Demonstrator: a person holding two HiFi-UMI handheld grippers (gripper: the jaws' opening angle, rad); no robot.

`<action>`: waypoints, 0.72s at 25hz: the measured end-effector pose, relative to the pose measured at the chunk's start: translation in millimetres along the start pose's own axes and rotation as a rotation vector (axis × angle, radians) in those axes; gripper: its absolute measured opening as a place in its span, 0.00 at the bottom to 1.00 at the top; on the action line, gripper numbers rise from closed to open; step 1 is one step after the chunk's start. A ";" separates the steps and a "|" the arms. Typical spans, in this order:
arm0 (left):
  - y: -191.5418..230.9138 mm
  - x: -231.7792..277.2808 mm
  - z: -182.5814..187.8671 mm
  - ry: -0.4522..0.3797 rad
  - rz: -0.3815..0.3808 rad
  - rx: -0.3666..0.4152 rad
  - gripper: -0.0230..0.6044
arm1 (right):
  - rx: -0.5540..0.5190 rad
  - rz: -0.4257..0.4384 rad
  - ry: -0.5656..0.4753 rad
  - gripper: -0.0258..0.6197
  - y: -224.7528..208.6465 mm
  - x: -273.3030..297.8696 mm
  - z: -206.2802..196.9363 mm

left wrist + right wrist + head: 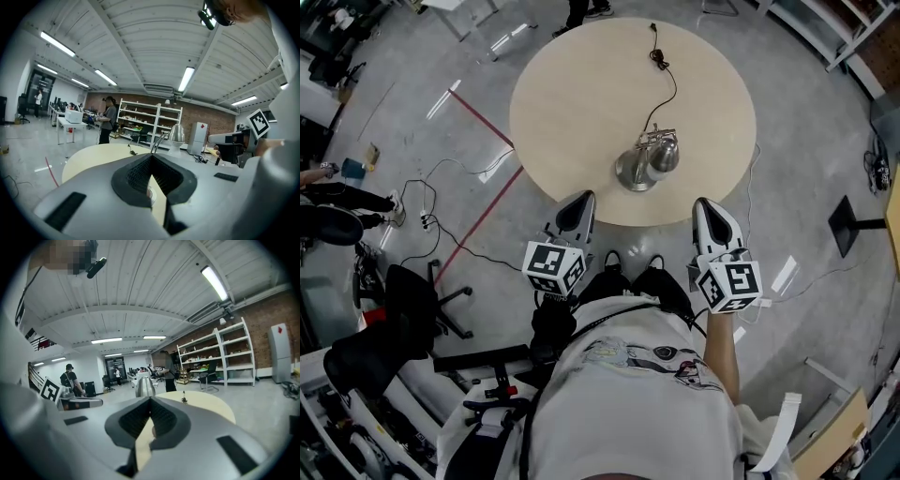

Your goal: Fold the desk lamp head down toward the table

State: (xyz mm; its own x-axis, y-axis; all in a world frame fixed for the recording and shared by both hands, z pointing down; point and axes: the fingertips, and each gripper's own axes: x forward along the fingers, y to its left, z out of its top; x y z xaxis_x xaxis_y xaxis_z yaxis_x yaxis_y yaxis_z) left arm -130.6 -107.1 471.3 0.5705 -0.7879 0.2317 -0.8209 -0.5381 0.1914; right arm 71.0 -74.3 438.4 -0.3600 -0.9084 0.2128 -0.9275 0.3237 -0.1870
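Close to the near rim of the round pale-beige wood-look table (581,84): the silver metal desk lamp (649,159), with round base, arched neck and bell-shaped head. Head raised clear of the tabletop, mouth facing down, so by the look of it no folding done yet. Trailing from the lamp toward the far side, a thin black power cord (664,94), slack, ending in a small plug.

Hovering at the near rim, left of the lamp and apart from it, the grey plastic left claw (584,200): clenched, tips together, nothing between them. Likewise the grey plastic right claw (701,206), to the lamp's right: clenched on nothing, touching nothing. Lamp ahead of both, between the 2.

Likely trouble from here:

1. Tipping or skidding of the whole lamp if pressed on the head by 1 claw with the base unbraced. With so little table in front of the base, also a chance of going over the rim.
2. Slipping off polished, rounded metal if pushed with clenched tips, then knocking the neck sideways.
3. Straining the neck joint if forced the wrong way; hinge too small to make out.
4. Pulling the cord taut if the lamp is dragged.
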 end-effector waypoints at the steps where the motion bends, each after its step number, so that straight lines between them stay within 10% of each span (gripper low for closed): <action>1: 0.6 5.3 -0.6 -0.004 0.014 -0.001 0.04 | 0.004 0.015 -0.012 0.05 -4.1 4.3 2.5; 18: 10.5 45.2 31.4 -0.036 0.088 0.007 0.04 | 0.012 0.197 -0.046 0.05 1.4 65.9 55.3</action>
State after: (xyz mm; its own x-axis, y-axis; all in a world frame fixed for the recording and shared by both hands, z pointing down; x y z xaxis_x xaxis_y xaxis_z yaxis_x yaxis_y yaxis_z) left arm -114.3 -157.7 453.8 0.4947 -0.8427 0.2127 -0.8682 -0.4679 0.1655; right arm 51.6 -148.4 399.0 -0.5288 -0.8392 0.1272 -0.8384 0.4930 -0.2326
